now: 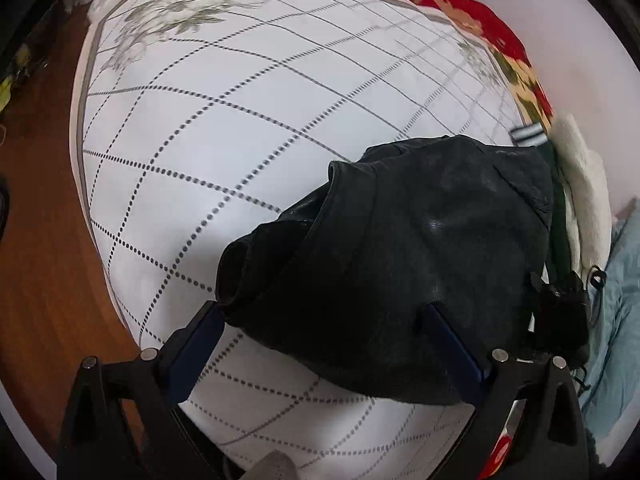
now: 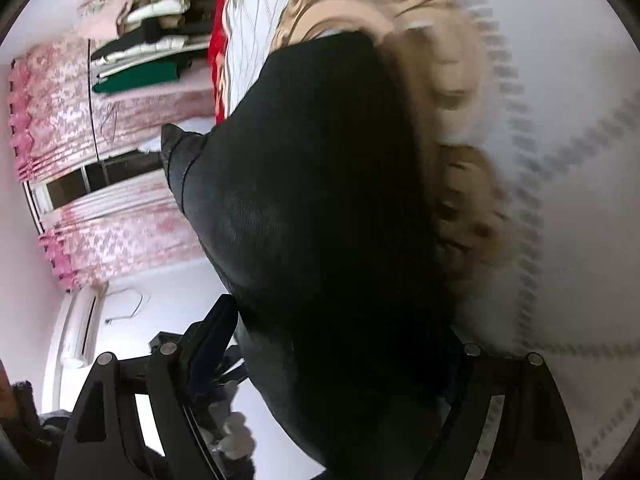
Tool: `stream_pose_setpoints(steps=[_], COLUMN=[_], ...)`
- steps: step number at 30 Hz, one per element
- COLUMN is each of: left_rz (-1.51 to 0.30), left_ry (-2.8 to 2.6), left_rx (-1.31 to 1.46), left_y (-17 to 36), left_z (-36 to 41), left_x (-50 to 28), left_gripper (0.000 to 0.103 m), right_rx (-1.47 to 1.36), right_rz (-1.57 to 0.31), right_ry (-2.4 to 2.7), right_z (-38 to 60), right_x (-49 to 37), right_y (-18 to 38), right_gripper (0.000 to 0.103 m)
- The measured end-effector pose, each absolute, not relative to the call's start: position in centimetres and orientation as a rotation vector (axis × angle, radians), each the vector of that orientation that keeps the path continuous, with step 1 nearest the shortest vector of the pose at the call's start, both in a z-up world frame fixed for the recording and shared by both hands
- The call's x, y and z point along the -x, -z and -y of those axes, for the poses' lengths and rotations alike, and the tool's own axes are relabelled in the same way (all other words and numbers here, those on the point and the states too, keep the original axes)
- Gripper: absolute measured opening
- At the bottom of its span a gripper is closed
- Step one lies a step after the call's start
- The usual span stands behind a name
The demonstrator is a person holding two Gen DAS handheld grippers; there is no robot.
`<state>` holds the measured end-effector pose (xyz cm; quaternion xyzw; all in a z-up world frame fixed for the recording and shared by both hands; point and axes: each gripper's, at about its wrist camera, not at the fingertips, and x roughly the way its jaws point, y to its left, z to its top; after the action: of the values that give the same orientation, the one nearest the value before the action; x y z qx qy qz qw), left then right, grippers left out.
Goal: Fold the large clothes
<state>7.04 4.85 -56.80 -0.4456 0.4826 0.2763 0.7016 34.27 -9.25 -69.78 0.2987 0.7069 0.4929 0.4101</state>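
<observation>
A black leather-like garment [image 1: 400, 264] lies bunched on a white bed cover [image 1: 224, 128] with a dotted grid. My left gripper [image 1: 324, 312] is open, its blue-padded fingers [image 1: 200, 344] spread wide with the garment's near edge between them. In the right wrist view the same black garment [image 2: 320, 208] fills the middle, with a tan fur trim [image 2: 452, 128] beside it. My right gripper [image 2: 340, 344] straddles the garment; its right finger is hidden under the cloth, so its grip is unclear. That view is blurred.
A red floral blanket [image 1: 472, 12] lies at the bed's far edge. White and light blue clothes [image 1: 588, 200] are piled at the right. Brown wood floor [image 1: 44, 240] is on the left. Pink curtains [image 2: 100, 128] and stacked folded clothes [image 2: 152, 28] show in the right wrist view.
</observation>
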Motion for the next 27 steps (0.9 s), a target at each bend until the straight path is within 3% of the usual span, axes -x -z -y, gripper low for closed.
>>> stream_pose_setpoints(steps=[1, 3, 6, 14, 16, 17, 18, 19, 20, 23, 27], left_rz=[-1.063, -1.023, -0.929, -0.809, -0.771, -0.760, -0.764, -0.777, -0.773, -0.764, -0.756], left_ry=[-0.627, -0.630, -0.614, -0.684, -0.701, -0.704, -0.711, -0.719, -0.716, -0.701, -0.679], left_rx=[1.001, 1.047, 1.171, 1.184, 1.124, 1.099, 1.072, 1.048, 1.033, 0.980, 0.936], left_y=[56.8, 56.9, 57.1, 58.7, 57.8, 57.5, 57.2, 57.0, 56.9, 55.6, 53.2], left_z=[-5.0, -5.5, -6.3, -8.4, -8.6, -8.8, -9.0, -9.4, -9.7, -10.3, -10.6], left_x=[-6.7, -6.1, -5.3, -7.4, -8.0, -8.2, -8.7, -9.2, -9.6, -10.3, -11.1], left_gripper=[0.102, 0.101, 0.101, 0.101, 0.098, 0.080, 0.065, 0.042, 0.033, 0.023, 0.019], right_rx=[-0.771, -0.884, -0.913, -0.816, -0.732, -0.710, -0.702, -0.730, -0.745, -0.755, -0.748], right_rz=[-1.776, -1.769, -1.742, -1.774, -1.749, -1.741, -1.735, -1.733, -1.721, -1.695, -1.655], right_ry=[-1.245, -1.275, -1.295, -1.216, -1.216, -1.217, -1.210, -1.206, -1.203, -1.174, -1.173], right_z=[8.6, 8.4, 8.0, 4.1, 2.4, 2.1, 1.6, 1.3, 1.0, 0.9, 1.1], right_x=[-34.3, -34.3, -33.8, -33.6, -33.2, -33.0, -33.0, -33.1, -33.1, -33.2, -33.1], right_y=[69.6, 69.2, 68.3, 69.4, 68.6, 68.4, 68.2, 68.2, 68.0, 66.8, 64.1], right_gripper=[0.085, 0.059, 0.056, 0.091, 0.092, 0.086, 0.073, 0.068, 0.060, 0.048, 0.040])
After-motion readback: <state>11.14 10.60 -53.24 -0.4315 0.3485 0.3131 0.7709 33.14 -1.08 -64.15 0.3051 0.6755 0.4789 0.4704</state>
